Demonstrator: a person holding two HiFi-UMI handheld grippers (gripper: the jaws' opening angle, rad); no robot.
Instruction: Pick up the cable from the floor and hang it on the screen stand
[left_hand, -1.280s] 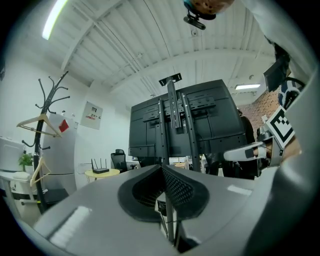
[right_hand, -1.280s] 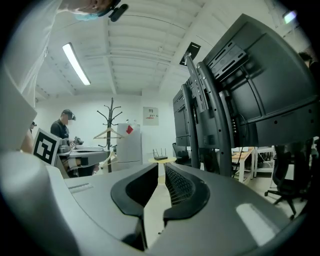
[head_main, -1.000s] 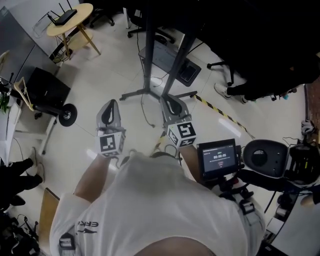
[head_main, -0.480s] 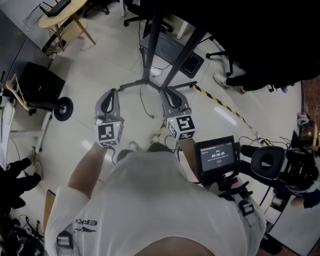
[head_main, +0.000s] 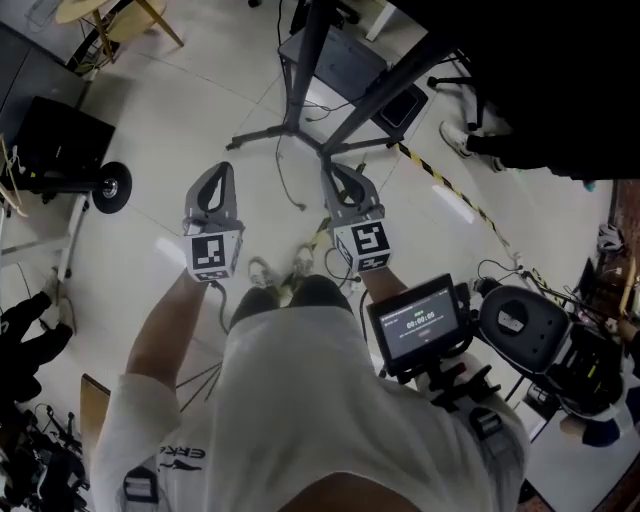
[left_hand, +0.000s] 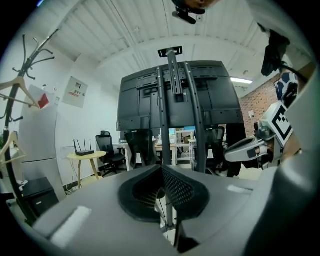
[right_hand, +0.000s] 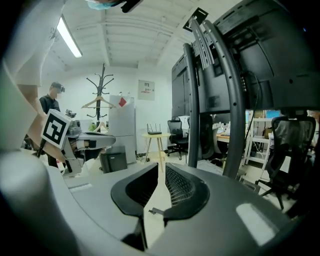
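i hold both grippers out low and side by side, aimed at the foot of the screen stand (head_main: 300, 95), because that is where the cable (head_main: 283, 185) lies. it is a thin dark line on the pale floor that trails from the stand's base toward me. from the head view it runs between the two grippers, and neither touches it. the left gripper (head_main: 224, 175) has its jaws pressed together at the tips with nothing in them. the right gripper (head_main: 332, 175) shows only a narrow slit between its jaws, which are also empty. i judge the pickup has not begun and this paired stance is just the approach. the right one sits nearer the cable's loose end, so it looks the likelier to take it.
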